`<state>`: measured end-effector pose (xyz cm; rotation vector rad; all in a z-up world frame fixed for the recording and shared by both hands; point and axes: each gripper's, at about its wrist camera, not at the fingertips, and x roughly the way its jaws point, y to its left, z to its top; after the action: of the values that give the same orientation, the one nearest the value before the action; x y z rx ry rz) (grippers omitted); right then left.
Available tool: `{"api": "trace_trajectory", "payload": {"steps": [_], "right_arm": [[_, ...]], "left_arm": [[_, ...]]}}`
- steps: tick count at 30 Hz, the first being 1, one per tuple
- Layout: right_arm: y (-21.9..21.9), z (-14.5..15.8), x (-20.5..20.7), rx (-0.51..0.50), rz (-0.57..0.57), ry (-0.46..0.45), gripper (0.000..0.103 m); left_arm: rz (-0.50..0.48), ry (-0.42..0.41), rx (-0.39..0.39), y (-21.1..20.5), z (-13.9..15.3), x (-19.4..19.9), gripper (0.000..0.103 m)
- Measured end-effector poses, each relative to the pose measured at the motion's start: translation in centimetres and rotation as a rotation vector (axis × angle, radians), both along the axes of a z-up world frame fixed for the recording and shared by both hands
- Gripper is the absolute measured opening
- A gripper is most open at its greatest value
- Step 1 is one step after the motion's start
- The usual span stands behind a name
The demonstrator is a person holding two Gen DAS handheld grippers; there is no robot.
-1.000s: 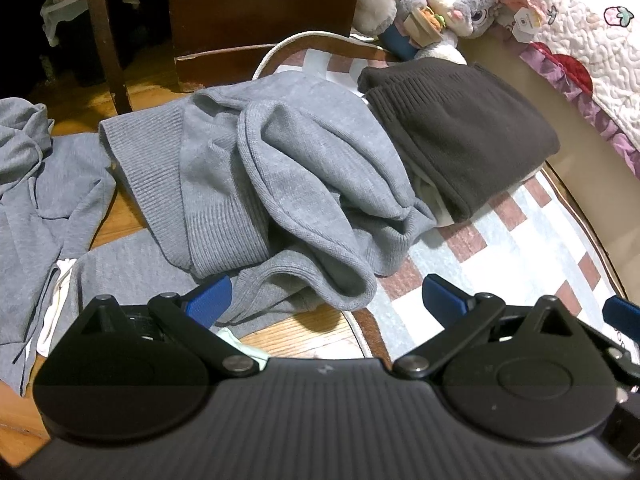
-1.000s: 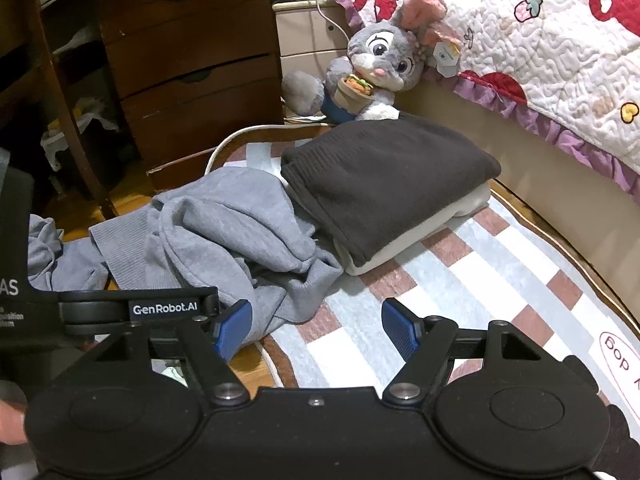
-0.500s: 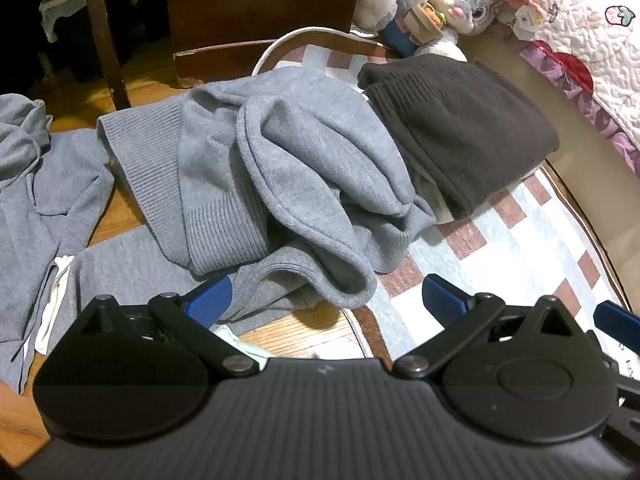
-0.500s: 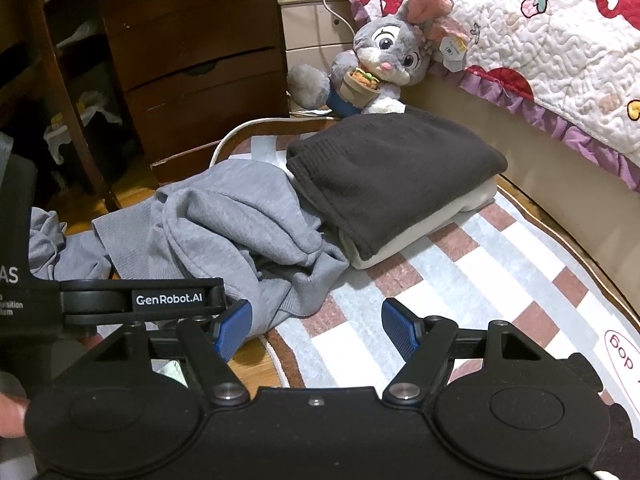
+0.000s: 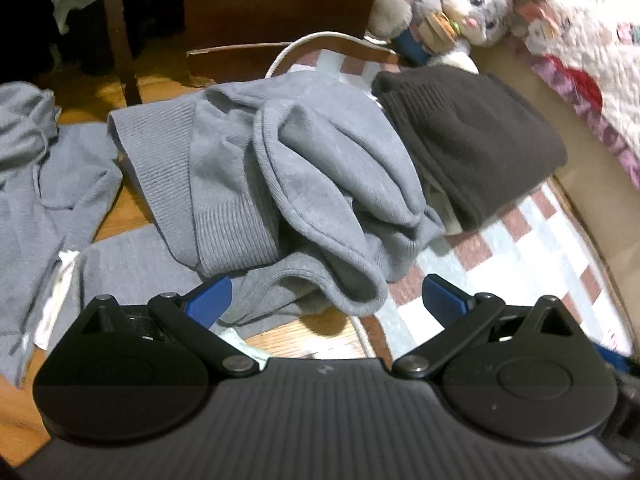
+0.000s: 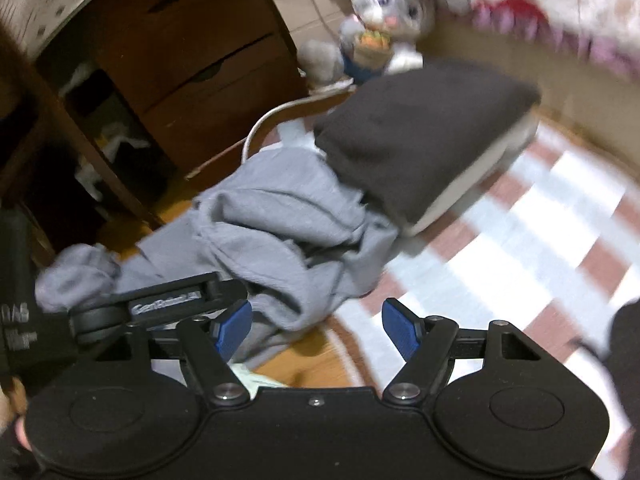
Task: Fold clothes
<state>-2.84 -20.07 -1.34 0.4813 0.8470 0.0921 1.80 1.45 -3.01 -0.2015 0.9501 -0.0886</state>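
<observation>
Left wrist view | left gripper [image 5: 326,299]: jaws spread, empty | grey sweater [image 5: 288,184]: crumpled at 12 o'clock, half on striped rug [image 5: 520,272], half on wood floor | folded dark sweater [image 5: 468,140]: 1 o'clock, touching it | right gripper [image 6: 316,325]: jaws spread, empty | plush rabbit [image 5: 464,4]: 1 o'clock, beyond.
</observation>
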Motion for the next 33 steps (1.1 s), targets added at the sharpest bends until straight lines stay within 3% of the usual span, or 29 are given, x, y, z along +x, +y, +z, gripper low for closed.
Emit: {"api": "trace_trajectory", "payload": {"steps": [4, 9, 12, 14, 16, 18, 22, 29, 32, 33], "right_arm": [[-0.8, -1.6, 3.5, 0.13, 0.012, 0.062, 0.077], [0.0, -3.9, 8.6, 0.227, 0.032, 0.152, 0.079], [0.5, -4.6, 11.6, 0.197, 0.043, 0.157, 0.079], [0.9, -4.7, 13.7, 0.179, 0.065, 0.137, 0.079], [1.4, -4.5, 15.9, 0.161, 0.109, 0.087, 0.079], [2.0, -4.3, 17.9, 0.095, 0.142, 0.041, 0.079], [2.3, -5.4, 22.1, 0.016, 0.16, 0.036, 0.079], [1.3, -8.9, 26.1, -0.033, 0.043, 0.083, 0.079], [1.0, -11.4, 27.2, 0.004, 0.007, 0.138, 0.079], [1.0, -12.3, 27.3, 0.041, 0.002, 0.161, 0.079]], "left_arm": [[0.103, -0.033, -0.017, 1.9, -1.3, 0.6, 0.103], [0.198, -0.001, -0.088, 5.1, -4.1, 2.2, 0.103], [0.26, 0.029, -0.163, 7.6, -6.5, 3.2, 0.097], [0.308, 0.058, -0.226, 9.3, -8.3, 3.6, 0.088], [0.348, 0.093, -0.268, 10.6, -10.0, 4.0, 0.071], [0.368, 0.106, -0.293, 11.4, -11.2, 4.1, 0.063], [0.352, 0.127, -0.351, 11.6, -12.9, 4.7, 0.063], [0.308, 0.175, -0.488, 10.5, -15.7, 5.6, 0.063], [0.316, 0.169, -0.483, 9.8, -16.3, 5.8, 0.064], [0.324, 0.16, -0.487, 9.6, -16.6, 5.7, 0.068]]}}
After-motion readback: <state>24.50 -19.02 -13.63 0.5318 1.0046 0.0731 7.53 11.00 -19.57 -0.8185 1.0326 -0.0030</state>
